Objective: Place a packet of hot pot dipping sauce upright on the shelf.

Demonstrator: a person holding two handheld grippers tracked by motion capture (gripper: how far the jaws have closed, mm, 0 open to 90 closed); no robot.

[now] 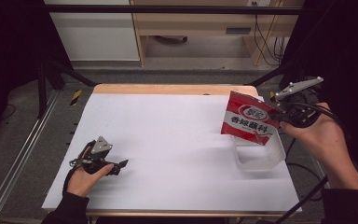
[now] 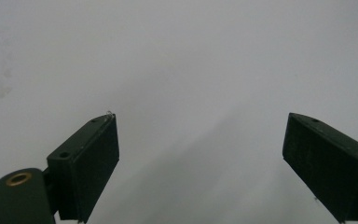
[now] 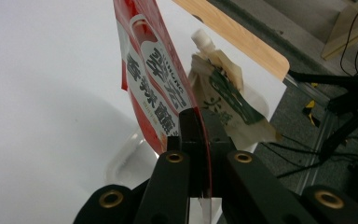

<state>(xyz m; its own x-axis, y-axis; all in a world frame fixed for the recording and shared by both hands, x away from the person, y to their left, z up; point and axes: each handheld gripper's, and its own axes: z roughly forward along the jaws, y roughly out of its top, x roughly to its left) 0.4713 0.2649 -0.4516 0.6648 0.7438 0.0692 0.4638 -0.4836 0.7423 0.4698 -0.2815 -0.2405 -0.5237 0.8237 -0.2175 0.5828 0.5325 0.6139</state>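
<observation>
Right gripper (image 1: 279, 117) was clamped on edge of red sauce packet (image 1: 249, 119), packet hanging upright right above clear tub (image 1: 261, 161), so drop was basically straight down. Left gripper (image 1: 120, 164) sat open, well apart.

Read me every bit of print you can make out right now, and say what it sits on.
"香辣蘸料": large white characters across the red sachet that the right gripper pinches.
"翠宏": the white oval logo above them on that sachet.
Small Latin letters along the oval: too blurred to read.
Green print on the beige spout pouch: blurred, unreadable.
</observation>
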